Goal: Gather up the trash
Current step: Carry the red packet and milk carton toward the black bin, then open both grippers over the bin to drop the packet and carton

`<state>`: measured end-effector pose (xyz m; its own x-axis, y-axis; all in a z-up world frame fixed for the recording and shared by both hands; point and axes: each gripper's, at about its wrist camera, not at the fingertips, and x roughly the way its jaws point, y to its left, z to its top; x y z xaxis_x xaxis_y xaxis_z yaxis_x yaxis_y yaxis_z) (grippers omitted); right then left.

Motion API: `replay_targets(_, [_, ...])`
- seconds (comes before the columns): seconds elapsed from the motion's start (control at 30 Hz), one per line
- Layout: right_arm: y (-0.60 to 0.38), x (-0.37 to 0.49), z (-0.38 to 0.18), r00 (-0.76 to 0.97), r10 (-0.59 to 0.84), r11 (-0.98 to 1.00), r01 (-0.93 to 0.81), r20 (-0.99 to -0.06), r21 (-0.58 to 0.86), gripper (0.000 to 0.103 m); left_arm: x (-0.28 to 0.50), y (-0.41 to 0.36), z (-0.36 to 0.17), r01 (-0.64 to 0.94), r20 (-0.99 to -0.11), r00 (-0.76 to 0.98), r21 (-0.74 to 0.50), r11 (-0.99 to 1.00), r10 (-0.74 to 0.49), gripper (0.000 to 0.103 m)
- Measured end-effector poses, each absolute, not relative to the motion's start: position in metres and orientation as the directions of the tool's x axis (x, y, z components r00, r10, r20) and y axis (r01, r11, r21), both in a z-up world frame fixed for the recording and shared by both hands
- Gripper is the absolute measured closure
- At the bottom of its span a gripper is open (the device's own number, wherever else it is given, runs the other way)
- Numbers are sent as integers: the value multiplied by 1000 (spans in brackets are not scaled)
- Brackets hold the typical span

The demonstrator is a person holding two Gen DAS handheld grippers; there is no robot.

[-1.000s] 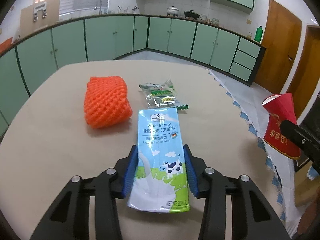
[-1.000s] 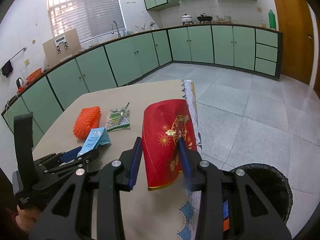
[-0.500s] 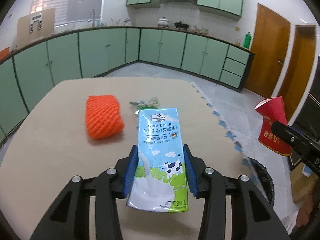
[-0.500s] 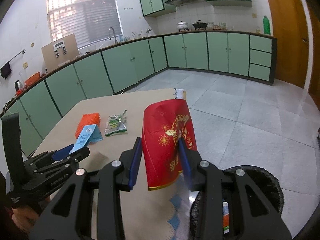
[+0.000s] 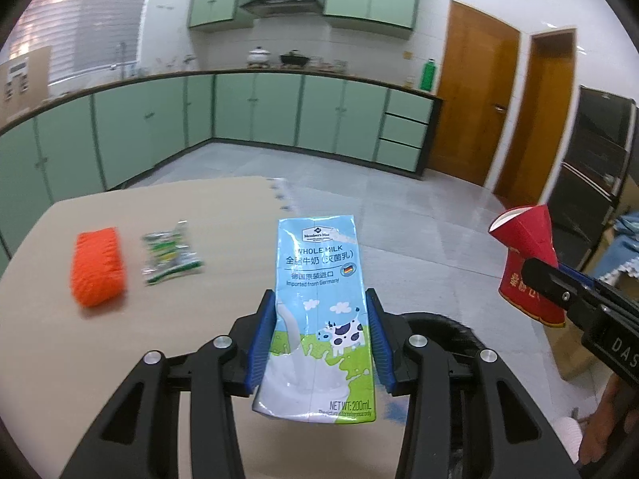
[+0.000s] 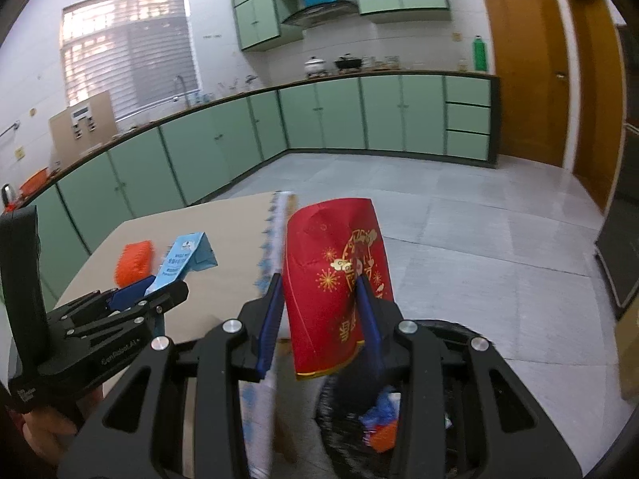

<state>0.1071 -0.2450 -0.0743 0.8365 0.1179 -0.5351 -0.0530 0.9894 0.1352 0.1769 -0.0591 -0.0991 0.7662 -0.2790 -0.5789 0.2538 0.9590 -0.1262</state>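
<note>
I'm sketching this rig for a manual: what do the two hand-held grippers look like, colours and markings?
Both are matte black, with open-frame linkages, silver bolt heads and ribbed blue finger pads. The left hand-held gripper has a tall black handle and faint lettering on its body; white letters "DAS" show on the right hand-held gripper.

glossy milk carton [image 5: 319, 311], matt tabletop [image 5: 191, 215]

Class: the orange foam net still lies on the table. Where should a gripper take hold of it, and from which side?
Grip the orange foam net across its narrow middle, coming down from above: it lies flat and long on the table, probably soft enough to pinch.
</note>
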Motion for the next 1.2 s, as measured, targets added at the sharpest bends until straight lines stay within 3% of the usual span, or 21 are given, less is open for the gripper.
replay_targets(0.53, [-327, 82, -100, 824, -6, 985, 104, -567, 140, 68, 183, -164, -104, 423, -575, 708, -119, 898, -410, 59])
replay_targets(0.87, [-345, 86, -117, 803, -38, 984, 135, -595, 120, 60, 193, -195, -116, 469, -607, 664, -118, 875, -437, 58])
replay_targets(0.93, [-350, 86, -119, 801, -45, 982, 144, -596, 120, 60, 195, -197, -116, 475, -609, 658, -119, 872, -442, 50])
replay_targets(1.0, [-355, 86, -122, 799, -52, 980, 157, -599, 125, 59, 195, -195, -115, 481, -601, 659, -126, 868, -453, 36])
replay_targets(1.13, [-361, 84, -126, 799, -66, 975, 179, -598, 131, 55, 195, -195, -111, 483, -593, 661, -132, 865, -460, 32])
replay_targets(1.2, [-363, 82, -126, 800, -74, 973, 188, -595, 131, 47, 195, -192, -108, 480, -588, 662, -142, 865, -464, 31])
